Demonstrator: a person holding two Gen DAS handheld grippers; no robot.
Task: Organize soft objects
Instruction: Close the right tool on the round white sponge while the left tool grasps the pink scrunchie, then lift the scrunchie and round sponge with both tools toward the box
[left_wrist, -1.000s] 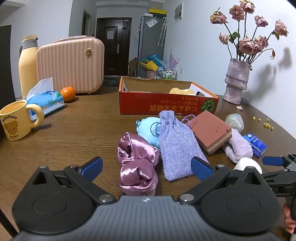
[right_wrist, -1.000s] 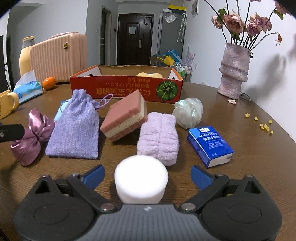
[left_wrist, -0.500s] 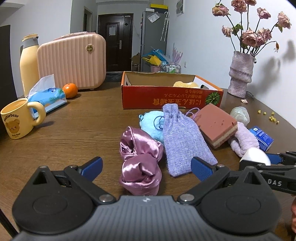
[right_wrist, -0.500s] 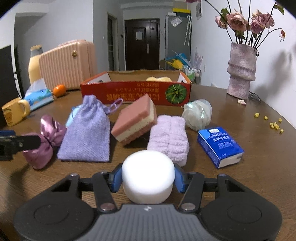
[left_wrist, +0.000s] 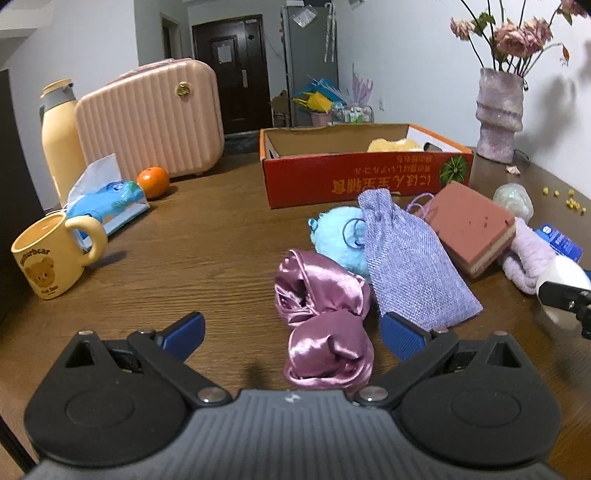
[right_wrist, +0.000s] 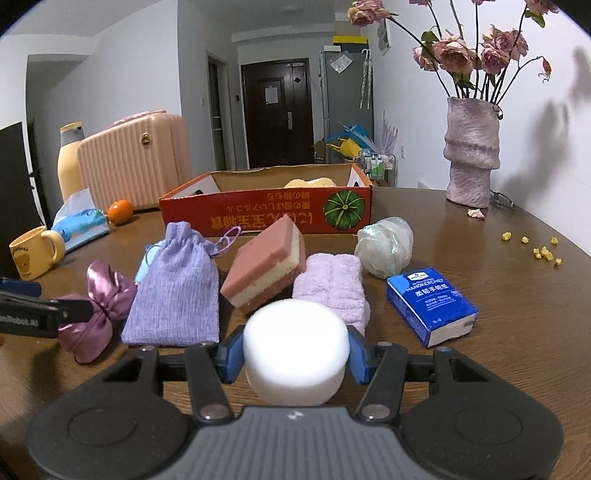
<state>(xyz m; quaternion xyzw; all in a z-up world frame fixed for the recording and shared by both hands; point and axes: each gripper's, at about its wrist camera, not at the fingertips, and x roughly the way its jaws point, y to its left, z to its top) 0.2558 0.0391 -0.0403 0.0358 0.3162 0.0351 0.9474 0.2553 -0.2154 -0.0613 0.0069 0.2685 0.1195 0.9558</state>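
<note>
- Right gripper (right_wrist: 295, 360): blue-padded fingers (right_wrist: 229, 360) closed on either side of a white round foam sponge puck (right_wrist: 295, 356), held just beside the near end of the lilac rolled terry towel (right_wrist: 332, 286); whether it is off the brown wooden desk (right_wrist: 498, 288) cannot be told
- Left gripper (left_wrist: 291, 328): fingers (left_wrist: 184, 330) spread wide, holding nothing, hanging over the near end of a mauve satin scrunchie bow (left_wrist: 321, 325)
- Step in hand, as judged: first pick secured; the puck is due for the red cardboard produce box (right_wrist: 273, 214) at the far side of the spread, where a yellow fluffy item (right_wrist: 310, 182) already lies
- Next move calls for: a lift clear of the towel and the pink-and-cream layered sponge block (right_wrist: 266, 269), then a carry forward over the box's near wall; a light squeeze, since foam deforms
- Left gripper's likely pick: the bow, needing a lowering and a closing of the fingers across its waist
- Right view alone shows: the grasp on the puck, the blue handkerchief packet (right_wrist: 430, 304) in full, the whole towel
- Left view alone shows: the pale blue plush toy (left_wrist: 338, 238) mostly clear of the lavender drawstring pouch (left_wrist: 406, 258), and the puck only as a white sliver at the right edge
- Both views: iridescent white mesh ball (right_wrist: 384, 245) near the box corner
</note>
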